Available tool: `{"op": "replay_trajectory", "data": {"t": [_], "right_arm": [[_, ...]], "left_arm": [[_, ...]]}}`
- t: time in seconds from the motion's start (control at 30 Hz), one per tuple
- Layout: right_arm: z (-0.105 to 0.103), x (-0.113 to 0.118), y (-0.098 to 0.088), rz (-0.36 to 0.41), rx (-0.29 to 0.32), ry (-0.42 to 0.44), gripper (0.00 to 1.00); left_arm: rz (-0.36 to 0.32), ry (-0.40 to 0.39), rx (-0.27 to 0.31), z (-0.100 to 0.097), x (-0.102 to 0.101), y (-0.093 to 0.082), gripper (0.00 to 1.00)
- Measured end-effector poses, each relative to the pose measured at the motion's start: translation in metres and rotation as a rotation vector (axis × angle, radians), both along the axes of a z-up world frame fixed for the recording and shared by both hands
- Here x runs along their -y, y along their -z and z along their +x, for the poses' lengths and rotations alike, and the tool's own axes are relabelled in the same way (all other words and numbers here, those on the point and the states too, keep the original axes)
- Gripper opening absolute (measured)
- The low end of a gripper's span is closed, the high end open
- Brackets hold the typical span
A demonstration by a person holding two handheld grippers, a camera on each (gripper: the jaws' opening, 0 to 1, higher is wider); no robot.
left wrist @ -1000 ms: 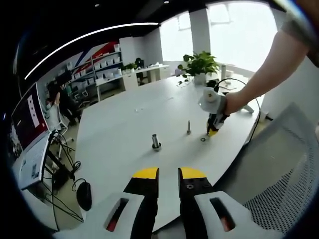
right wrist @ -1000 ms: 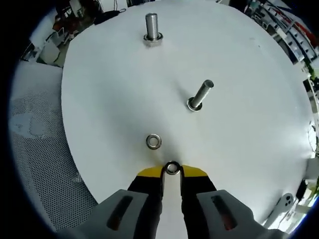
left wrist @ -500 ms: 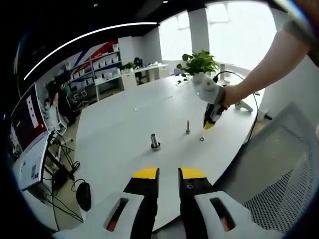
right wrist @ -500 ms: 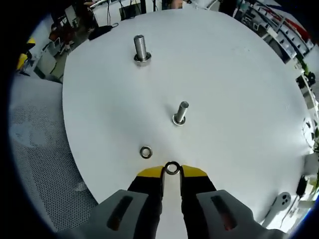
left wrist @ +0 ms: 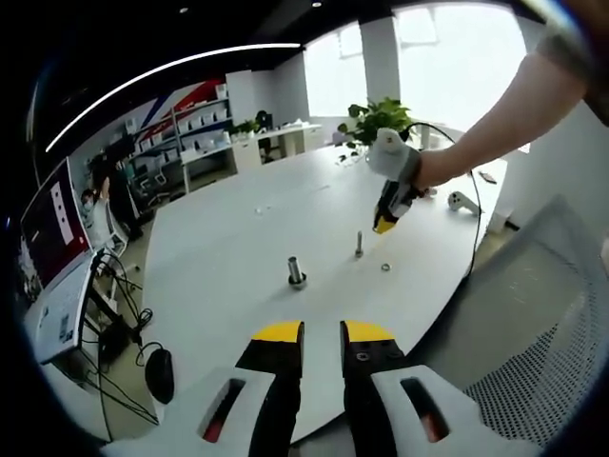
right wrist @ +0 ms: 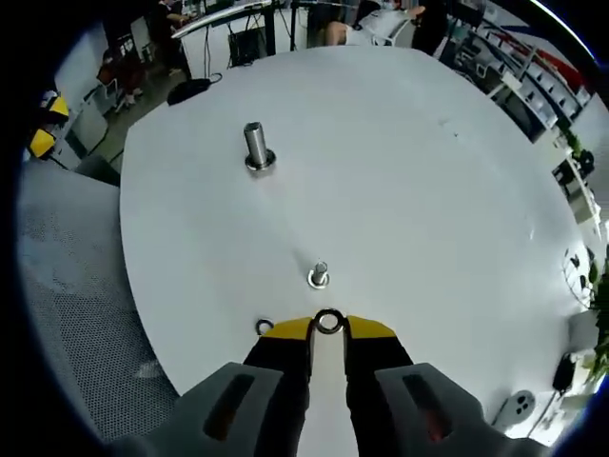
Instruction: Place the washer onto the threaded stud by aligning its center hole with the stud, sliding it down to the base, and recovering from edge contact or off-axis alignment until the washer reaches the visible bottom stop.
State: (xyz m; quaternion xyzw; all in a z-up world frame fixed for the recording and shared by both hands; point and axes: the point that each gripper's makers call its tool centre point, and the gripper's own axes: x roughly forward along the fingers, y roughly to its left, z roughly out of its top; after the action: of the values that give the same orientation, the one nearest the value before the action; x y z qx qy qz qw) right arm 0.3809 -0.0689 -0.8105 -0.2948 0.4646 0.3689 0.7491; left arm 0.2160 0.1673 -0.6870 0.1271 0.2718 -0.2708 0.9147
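My right gripper [right wrist: 328, 329] is shut on a small steel washer [right wrist: 329, 321] pinched between its yellow tips, and hangs above the white table almost over the thin threaded stud [right wrist: 318, 275]. A second washer [right wrist: 264, 327] lies flat on the table beside the left tip. In the left gripper view the right gripper [left wrist: 384, 225] hovers just above and right of the thin stud [left wrist: 359, 244], with the loose washer [left wrist: 385, 267] lying to the stud's right. My left gripper [left wrist: 322, 334] stays low at the table's near edge, its jaws close together with nothing between them.
A thicker bolt [right wrist: 254, 147] stands upright further out on the round white table [right wrist: 428, 209]; it is the bolt [left wrist: 296, 272] left of the stud. A mesh chair [left wrist: 547, 314] sits at the right, a potted plant [left wrist: 380, 121] at the far edge, a monitor [left wrist: 55, 224] at the left.
My right gripper has risen with the washer and moved over toward the thin stud, so the table looks smaller. The left gripper has stayed still.
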Motion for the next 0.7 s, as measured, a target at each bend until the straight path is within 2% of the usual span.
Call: {"op": "replay_trajectory", "data": {"t": [0.33,0.7], "right_arm": [[0.010,-0.019,-0.003,0.001,0.041,-0.069,0.14],[0.013,-0.026,0.000,-0.004,0.027,-0.083,0.14]], "left_arm": [[0.002,-0.001,0.002,0.001,-0.001,0.000,0.13],[-0.002,-0.001,0.002,0.001,0.000,-0.001,0.13]]}}
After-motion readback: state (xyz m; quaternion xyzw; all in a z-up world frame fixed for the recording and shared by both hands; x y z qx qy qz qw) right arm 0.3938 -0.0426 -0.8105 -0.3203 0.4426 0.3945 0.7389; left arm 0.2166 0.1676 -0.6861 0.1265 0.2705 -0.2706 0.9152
